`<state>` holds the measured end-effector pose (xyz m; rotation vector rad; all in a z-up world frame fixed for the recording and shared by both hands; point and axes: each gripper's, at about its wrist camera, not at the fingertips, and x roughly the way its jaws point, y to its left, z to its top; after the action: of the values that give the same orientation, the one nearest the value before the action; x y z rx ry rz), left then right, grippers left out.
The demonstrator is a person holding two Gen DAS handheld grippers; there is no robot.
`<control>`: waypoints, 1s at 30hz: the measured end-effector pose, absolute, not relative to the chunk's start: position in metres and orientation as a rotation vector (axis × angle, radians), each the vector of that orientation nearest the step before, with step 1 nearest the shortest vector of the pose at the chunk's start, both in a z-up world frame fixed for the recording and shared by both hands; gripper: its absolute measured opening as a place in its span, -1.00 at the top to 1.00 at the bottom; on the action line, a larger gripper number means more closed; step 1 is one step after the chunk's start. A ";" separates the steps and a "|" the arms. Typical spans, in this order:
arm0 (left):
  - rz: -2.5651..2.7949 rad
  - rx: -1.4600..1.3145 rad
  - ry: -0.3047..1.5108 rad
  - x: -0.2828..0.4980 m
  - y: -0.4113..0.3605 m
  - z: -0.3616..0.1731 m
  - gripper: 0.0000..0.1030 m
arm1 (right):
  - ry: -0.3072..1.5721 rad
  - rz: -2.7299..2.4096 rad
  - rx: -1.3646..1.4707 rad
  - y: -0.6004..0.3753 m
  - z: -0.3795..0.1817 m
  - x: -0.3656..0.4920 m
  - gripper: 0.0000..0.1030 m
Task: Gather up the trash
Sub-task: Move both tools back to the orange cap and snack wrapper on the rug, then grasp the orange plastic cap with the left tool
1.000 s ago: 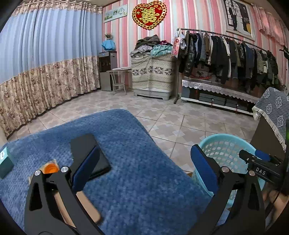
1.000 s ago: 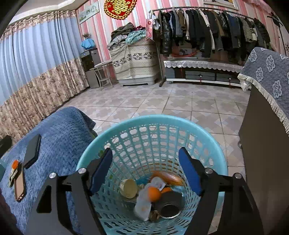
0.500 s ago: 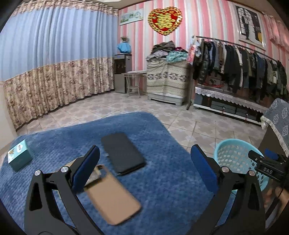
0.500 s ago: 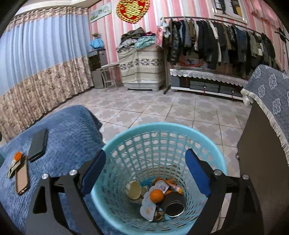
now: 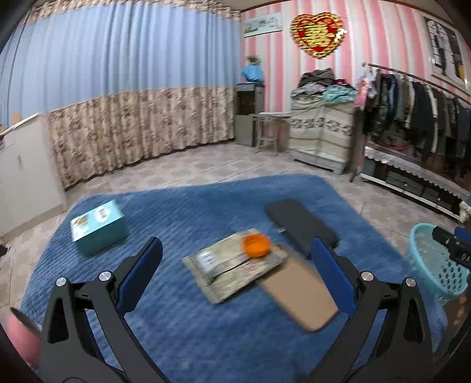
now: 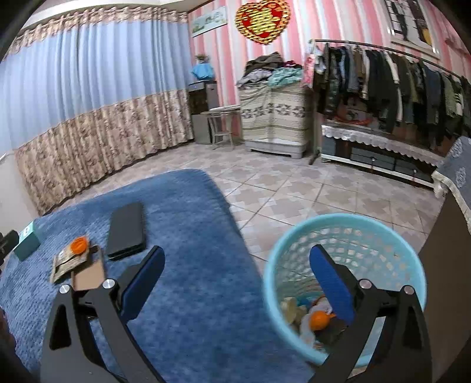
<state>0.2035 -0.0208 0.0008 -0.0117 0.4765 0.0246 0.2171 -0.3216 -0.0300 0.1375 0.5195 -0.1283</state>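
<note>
Tongs (image 5: 235, 265) in my left hand are spread; I should lower them squarely over the flat wrapper (image 5: 235, 265), pinching its edge.

The big red and gold heart (image 5: 317, 34) on the striped wall shows a gold Chinese double-happiness sign. To the left of the heart hangs a long picture (image 5: 262, 24), and its writing is too small to read. The teal box (image 5: 98, 226) and the flat packet (image 5: 234, 263) have labels, but they are too blurry to read.
</note>
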 end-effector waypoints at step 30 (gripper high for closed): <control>-0.045 -0.056 0.702 0.311 -0.028 -0.067 -0.68 | 0.617 -0.156 0.092 -0.267 -0.051 0.258 -0.88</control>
<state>0.3106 -0.0279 -0.0665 -0.0559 0.7022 -0.0453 0.2582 -0.2674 -0.0512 0.0921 0.6170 -0.1564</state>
